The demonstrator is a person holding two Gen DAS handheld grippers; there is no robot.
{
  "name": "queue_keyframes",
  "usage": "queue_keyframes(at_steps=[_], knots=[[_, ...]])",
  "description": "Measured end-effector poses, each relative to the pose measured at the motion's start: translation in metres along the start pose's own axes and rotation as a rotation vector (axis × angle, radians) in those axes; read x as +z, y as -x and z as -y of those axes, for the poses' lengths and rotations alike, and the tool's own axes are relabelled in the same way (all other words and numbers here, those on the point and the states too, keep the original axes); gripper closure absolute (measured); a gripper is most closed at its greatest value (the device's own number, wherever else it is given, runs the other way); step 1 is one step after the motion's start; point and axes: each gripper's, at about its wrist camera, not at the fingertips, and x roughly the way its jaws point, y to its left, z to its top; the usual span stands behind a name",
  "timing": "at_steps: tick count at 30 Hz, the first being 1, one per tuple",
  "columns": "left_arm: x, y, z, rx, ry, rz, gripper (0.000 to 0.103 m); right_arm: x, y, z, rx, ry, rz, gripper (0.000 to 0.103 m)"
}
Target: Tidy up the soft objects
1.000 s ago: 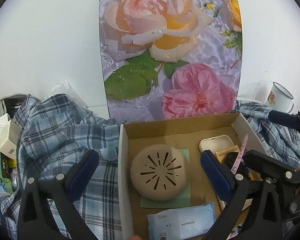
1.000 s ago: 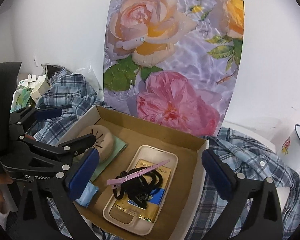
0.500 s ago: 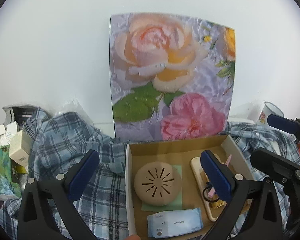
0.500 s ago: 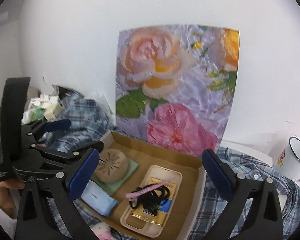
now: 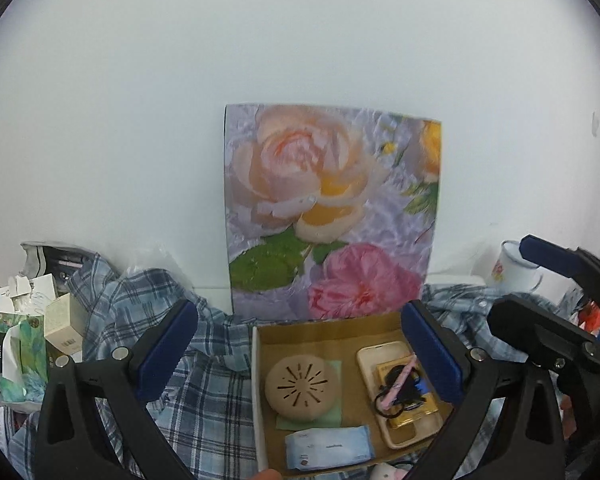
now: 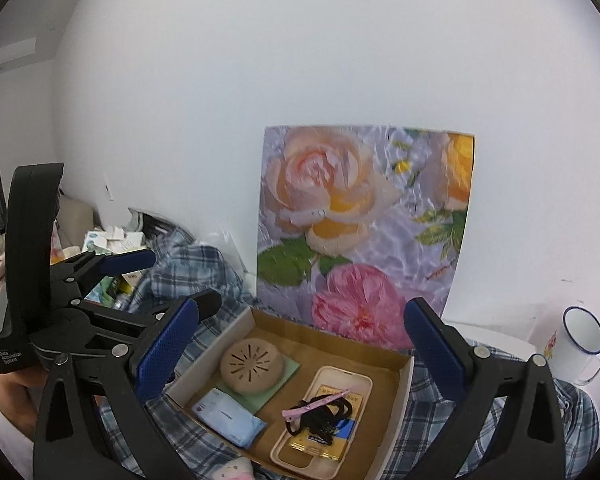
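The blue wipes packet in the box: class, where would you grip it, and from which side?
Grip the blue wipes packet across its short width, coming from above. It lies flat on the cardboard box floor, its long sides exposed, though the green cloth lies close alongside one.

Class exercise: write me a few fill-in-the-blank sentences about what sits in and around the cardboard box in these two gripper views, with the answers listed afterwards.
1. The round tan slotted disc rests on a ____ pad.
2. The pink hair clip lies across black hair ties on a phone ____.
3. The box sits on a ____ shirt.
4. Both grippers' jaws are ____.

Answers: green; case; plaid; open
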Motion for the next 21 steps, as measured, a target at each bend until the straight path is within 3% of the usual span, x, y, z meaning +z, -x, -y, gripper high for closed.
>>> queue_keyframes(at_steps=[11, 21], knots=[[0.021, 0.059, 0.004, 0.03, -0.012, 0.14, 0.0, 0.02, 0.046, -0.007, 0.039, -0.009, 0.115, 0.0], [0.031, 0.098, 0.008, 0.02, -0.011, 0.213, 0.0, 0.035, 0.082, -0.017, 0.045, -0.006, 0.175, 0.0]])
